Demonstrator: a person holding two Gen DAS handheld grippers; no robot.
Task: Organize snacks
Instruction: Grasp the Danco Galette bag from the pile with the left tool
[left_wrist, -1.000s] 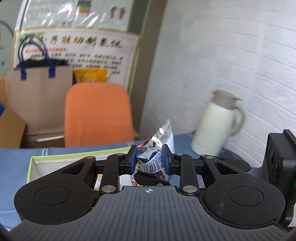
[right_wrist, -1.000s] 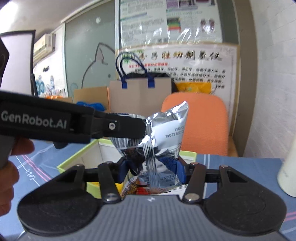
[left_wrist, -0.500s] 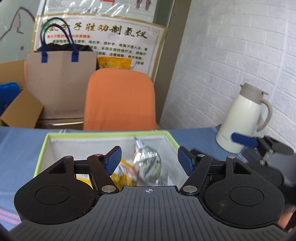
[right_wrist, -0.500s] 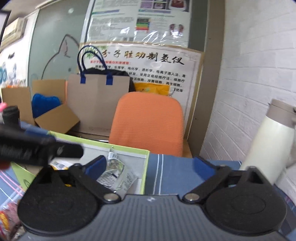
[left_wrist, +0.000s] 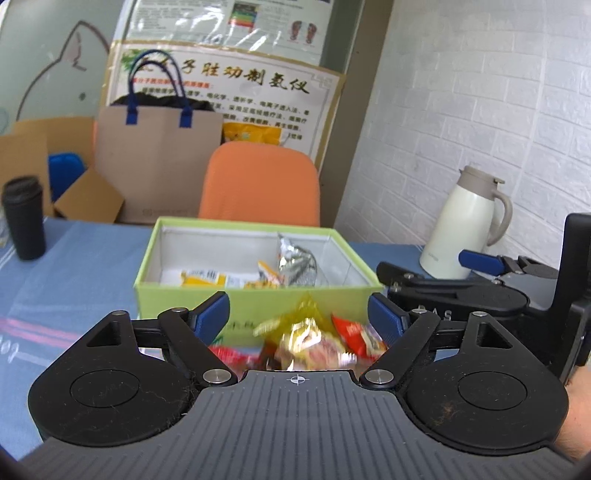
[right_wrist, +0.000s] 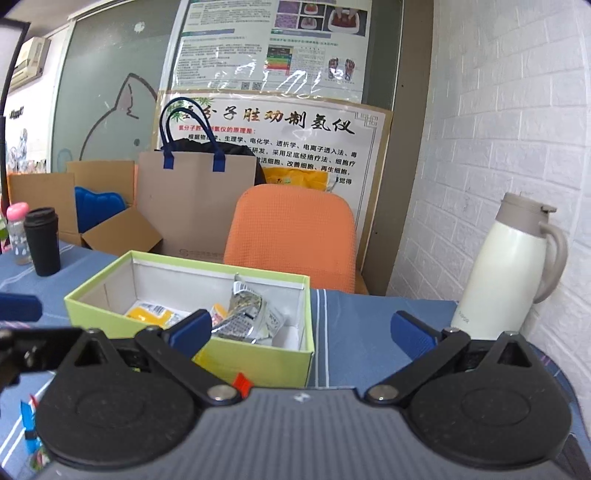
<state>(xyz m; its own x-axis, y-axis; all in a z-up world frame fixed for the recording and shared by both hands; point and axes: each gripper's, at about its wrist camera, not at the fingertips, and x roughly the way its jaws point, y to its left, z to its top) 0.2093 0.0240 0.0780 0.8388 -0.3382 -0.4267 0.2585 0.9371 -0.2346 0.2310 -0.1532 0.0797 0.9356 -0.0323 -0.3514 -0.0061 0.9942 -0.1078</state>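
A light green box (left_wrist: 177, 299) stands on the blue tablecloth. A crumpled silver packet (left_wrist: 295, 262) and yellow packets (left_wrist: 207, 277) lie inside it. In front of the box lies a small heap of loose snacks (left_wrist: 314, 339) in yellow and red wrappers. My left gripper (left_wrist: 299, 315) hangs just above that heap; its jaws are opening and its pads touch nothing. My right gripper (right_wrist: 303, 330) is open wide and empty, over the box's near right corner (right_wrist: 266, 365). From there the silver packet (right_wrist: 243, 314) shows against the right wall.
A white thermos jug (right_wrist: 513, 273) stands at the right by the brick wall. A black tumbler (right_wrist: 42, 240) and a small pink-capped bottle (right_wrist: 16, 232) stand at the far left. An orange chair (right_wrist: 291, 236), a paper bag and cardboard boxes are behind the table.
Both grippers were shut on a silver packet above the box; they have opened and the packet now lies inside. Both have drawn back from the box, the left one sinking over the loose snacks.
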